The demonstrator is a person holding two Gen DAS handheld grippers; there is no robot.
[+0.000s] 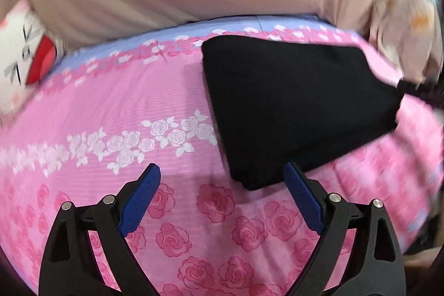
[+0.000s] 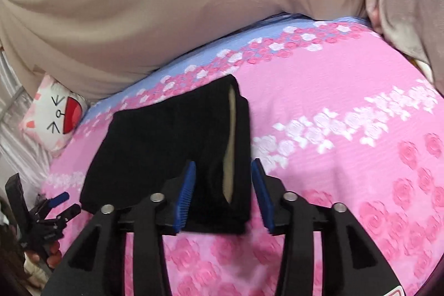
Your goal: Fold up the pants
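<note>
On the pink bedsheet (image 2: 347,79), folded black pants (image 2: 166,146) between the loosely spread, non-gripping right gripper (image 2: 223,193); left gripper (image 1: 222,201) wide apart.

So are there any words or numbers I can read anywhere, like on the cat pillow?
None can be read.
Cat pillow: only a drawn face, no letters.
Pants: no label showing.
Bedsheet: only roses.
Red mark at the bottom right edge of the right wrist view: cut off, unreadable.
</note>
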